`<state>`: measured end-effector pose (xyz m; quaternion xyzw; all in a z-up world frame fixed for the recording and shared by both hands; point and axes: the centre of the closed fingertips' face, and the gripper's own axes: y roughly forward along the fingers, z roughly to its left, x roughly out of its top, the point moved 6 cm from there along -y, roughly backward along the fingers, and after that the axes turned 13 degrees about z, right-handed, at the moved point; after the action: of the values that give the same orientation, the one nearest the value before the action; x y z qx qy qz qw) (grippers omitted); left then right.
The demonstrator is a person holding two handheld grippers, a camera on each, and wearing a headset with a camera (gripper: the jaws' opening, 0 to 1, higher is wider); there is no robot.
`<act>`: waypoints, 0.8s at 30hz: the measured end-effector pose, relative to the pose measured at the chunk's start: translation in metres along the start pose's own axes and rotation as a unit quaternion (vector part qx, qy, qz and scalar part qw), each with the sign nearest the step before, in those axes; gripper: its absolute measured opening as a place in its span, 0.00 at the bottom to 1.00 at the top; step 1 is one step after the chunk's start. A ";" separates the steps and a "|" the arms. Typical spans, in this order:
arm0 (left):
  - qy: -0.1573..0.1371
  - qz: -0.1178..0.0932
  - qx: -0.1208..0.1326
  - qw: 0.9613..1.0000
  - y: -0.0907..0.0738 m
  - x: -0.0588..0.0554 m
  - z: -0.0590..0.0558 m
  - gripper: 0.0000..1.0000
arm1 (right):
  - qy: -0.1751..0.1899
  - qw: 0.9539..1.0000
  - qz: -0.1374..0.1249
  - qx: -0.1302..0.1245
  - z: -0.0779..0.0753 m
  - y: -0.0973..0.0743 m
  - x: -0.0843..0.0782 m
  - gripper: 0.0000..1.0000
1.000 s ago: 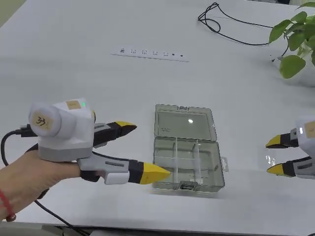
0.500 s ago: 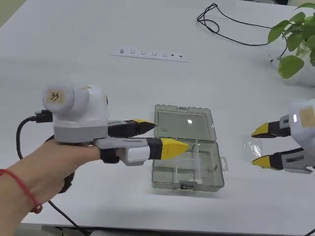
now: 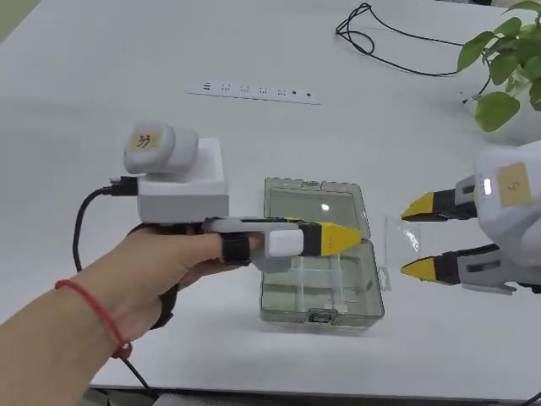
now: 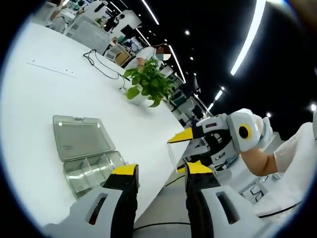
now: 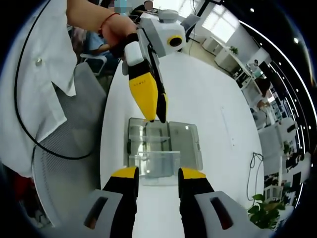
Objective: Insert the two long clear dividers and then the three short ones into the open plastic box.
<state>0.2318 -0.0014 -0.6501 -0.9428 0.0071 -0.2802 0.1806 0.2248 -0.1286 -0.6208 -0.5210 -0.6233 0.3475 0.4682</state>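
At bench centre, plastic box [image 3: 283,311]: open, lid [image 3: 317,207] laid flat back toward 12 o'clock, which leaves the tray free from above. Clear partitions [image 3: 339,269] already stand in the tray. Glare makes the exact count unreadable, but I judge the task well along.
Clear divider [image 5: 154,164]: short piece at 3 o'clock of the box, just beside its right wall. It appears lifted clear of the table, broad face turned toward the box, presumably so it can drop straight into a slot.
Right gripper [image 3: 416,238]: jaws spread to the divider's length and appear to pinch it by its two ends. An end grip leaves the lower edge free to enter.
Left gripper [image 4: 161,168]: held in from the 9 o'clock side, tips over the hinge side of the tray. Jaws are parted a little with nothing between them. Likely placed to steady the box or guide the piece.
Step in hand (judgement): bring one short divider to its slot.
Risk: thin clear piece may bow or slip from an end grip, and the slots are hard to see.
Surroundings: white table [image 3: 127,127]; power strip [image 3: 254,90] at 11 o'clock; black cable [image 3: 397,38] and potted plant [image 3: 503,63] toward 1 o'clock, well apart.
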 end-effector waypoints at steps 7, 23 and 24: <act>-0.013 0.010 -0.019 1.000 0.016 -0.002 -0.010 0.24 | -0.002 1.000 -0.011 0.000 0.006 -0.005 0.016 0.32; -0.046 0.023 -0.050 0.997 0.026 -0.008 -0.017 0.03 | -0.016 1.000 -0.012 -0.005 0.011 -0.007 0.028 0.32; -0.046 0.023 -0.052 0.997 0.026 -0.008 -0.018 0.02 | -0.017 1.000 -0.011 -0.005 0.011 -0.007 0.028 0.32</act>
<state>0.2178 -0.0310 -0.6500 -0.9624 0.0353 -0.2311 0.1381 0.2114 -0.1022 -0.6113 -0.5103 -0.6391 0.3476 0.4586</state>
